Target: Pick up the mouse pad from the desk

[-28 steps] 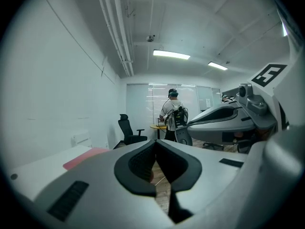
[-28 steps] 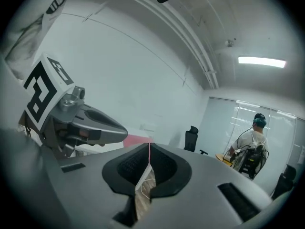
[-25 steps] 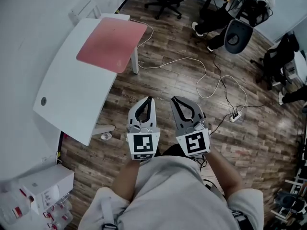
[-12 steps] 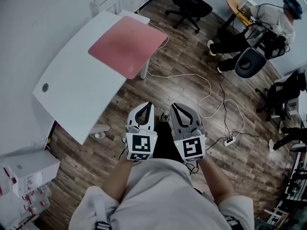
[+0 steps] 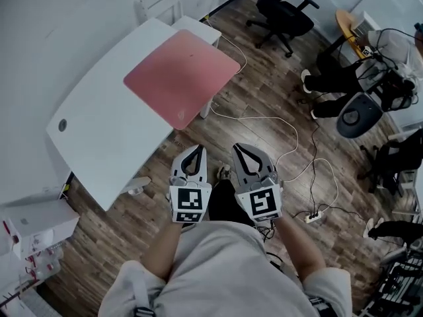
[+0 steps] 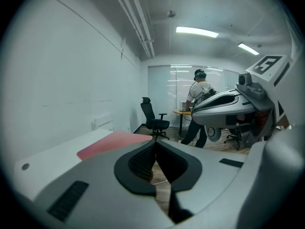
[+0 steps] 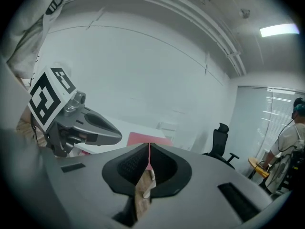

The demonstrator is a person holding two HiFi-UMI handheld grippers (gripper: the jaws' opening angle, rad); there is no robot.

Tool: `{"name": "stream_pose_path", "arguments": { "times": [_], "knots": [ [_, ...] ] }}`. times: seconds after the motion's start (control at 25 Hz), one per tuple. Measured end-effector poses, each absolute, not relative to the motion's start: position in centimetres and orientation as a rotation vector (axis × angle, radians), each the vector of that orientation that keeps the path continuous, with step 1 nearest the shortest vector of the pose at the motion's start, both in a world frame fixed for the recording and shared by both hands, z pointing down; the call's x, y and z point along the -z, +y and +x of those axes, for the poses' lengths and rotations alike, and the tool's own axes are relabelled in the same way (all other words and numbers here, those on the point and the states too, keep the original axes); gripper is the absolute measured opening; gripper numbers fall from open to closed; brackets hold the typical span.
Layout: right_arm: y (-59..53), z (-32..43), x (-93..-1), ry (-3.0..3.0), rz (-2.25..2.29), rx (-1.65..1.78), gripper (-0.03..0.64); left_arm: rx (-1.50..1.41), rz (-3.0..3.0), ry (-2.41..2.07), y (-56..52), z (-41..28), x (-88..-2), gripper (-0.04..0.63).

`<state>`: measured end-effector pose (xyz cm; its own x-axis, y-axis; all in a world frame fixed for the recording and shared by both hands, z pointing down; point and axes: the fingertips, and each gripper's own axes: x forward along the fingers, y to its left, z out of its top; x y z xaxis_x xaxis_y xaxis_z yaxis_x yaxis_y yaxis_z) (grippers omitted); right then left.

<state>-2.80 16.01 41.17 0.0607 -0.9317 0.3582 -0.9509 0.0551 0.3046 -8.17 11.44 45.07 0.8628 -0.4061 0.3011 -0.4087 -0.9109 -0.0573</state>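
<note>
A pink mouse pad (image 5: 182, 76) lies flat at the far end of the white desk (image 5: 106, 134), its corner reaching the desk's edge. Both grippers hang side by side over the wooden floor, short of the desk and pointing towards it. My left gripper (image 5: 198, 149) is shut with nothing in it, and so is my right gripper (image 5: 238, 147). In the left gripper view the mouse pad (image 6: 110, 143) shows beyond the shut left gripper (image 6: 155, 142), with the right gripper (image 6: 228, 104) alongside. The right gripper view shows the mouse pad (image 7: 142, 138) just past the right gripper (image 7: 149, 145).
A white cable (image 5: 277, 121) loops over the floor to a power strip (image 5: 312, 216). A black office chair (image 5: 284, 12) stands behind the desk, and a seated person (image 5: 344, 71) is at the back right. White boxes (image 5: 33, 226) sit at the lower left. The desk has a grommet hole (image 5: 62, 125).
Both grippers have come nearer the desk, still side by side and shut. The desk and the mouse pad now lie closer to them and more towards the middle of the head view.
</note>
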Motion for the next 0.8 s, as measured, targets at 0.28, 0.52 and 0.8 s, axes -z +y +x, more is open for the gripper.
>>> {"name": "stream_pose_path", "arguments": {
  "times": [0.28, 0.52, 0.8],
  "knots": [
    [13.0, 3.9, -43.4, -1.964, 1.821, -0.165, 0.040, -0.573, 2.866, -0.693, 9.0, -3.3, -47.7, 0.012],
    [11.3, 7.9, -45.3, -2.078, 1.757, -0.247, 0.040, -0.719, 2.754, -0.804, 7.6, -1.2, -49.9, 0.012],
    [10.2, 10.4, -49.1, -2.182, 1.682, -0.449, 0.040, -0.854, 2.658, -0.876, 7.3, 0.3, -52.5, 0.012]
  ]
}}
